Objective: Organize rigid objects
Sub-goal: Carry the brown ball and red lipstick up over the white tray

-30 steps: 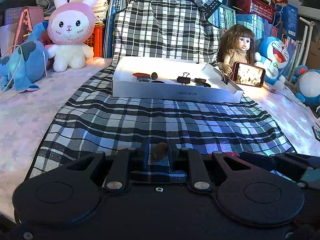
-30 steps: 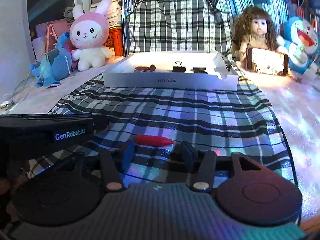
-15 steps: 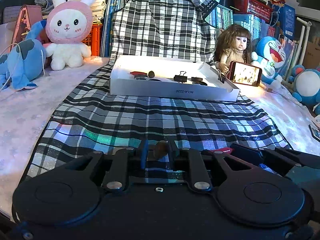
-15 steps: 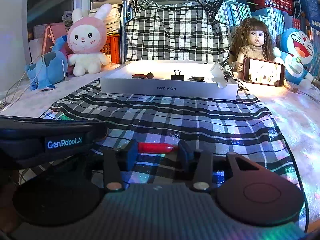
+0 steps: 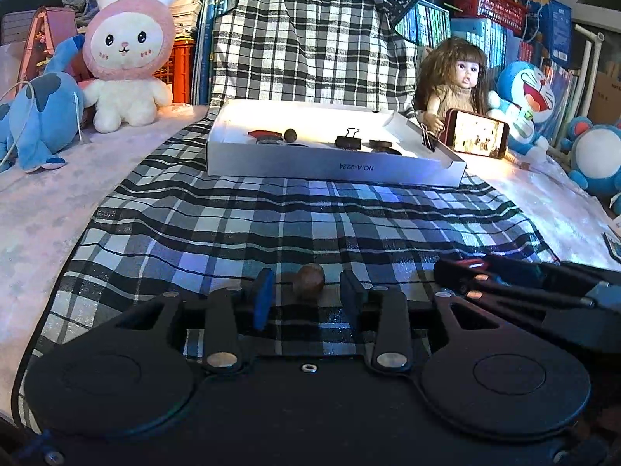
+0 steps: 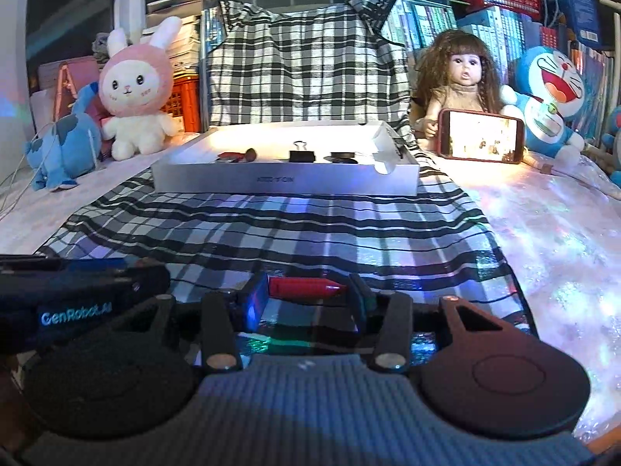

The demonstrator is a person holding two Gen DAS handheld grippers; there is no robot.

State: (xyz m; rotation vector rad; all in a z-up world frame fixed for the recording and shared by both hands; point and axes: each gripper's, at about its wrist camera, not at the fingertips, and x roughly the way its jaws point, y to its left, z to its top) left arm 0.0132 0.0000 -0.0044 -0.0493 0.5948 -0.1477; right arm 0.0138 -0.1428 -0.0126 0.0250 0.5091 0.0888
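A small brown ball (image 5: pixel 309 279) rests on the plaid cloth (image 5: pixel 295 225) between the fingers of my left gripper (image 5: pixel 307 286). The jaws are opening, and there is a gap on each side of the ball. In the right wrist view, my right gripper (image 6: pixel 308 292) is shut on a red crayon (image 6: pixel 306 287) lying crosswise, with a pad at each end. Farther back sits the white box (image 5: pixel 330 167), which holds a black binder clip (image 5: pixel 348 141), a dark nut (image 5: pixel 290 134) and a red piece (image 5: pixel 264 133). The two grippers are side by side, close together.
A pink rabbit plush (image 5: pixel 128 62) and a blue plush (image 5: pixel 39 116) sit at the back left. A doll (image 5: pixel 458 81) with a lit phone (image 5: pixel 475 134) and blue cat plushes (image 5: pixel 528 93) are at the back right. Books and a draped plaid cloth stand behind the box.
The left jaws have opened away from the brown ball, which now sits loose on the cloth. The right jaws have closed onto the red crayon.
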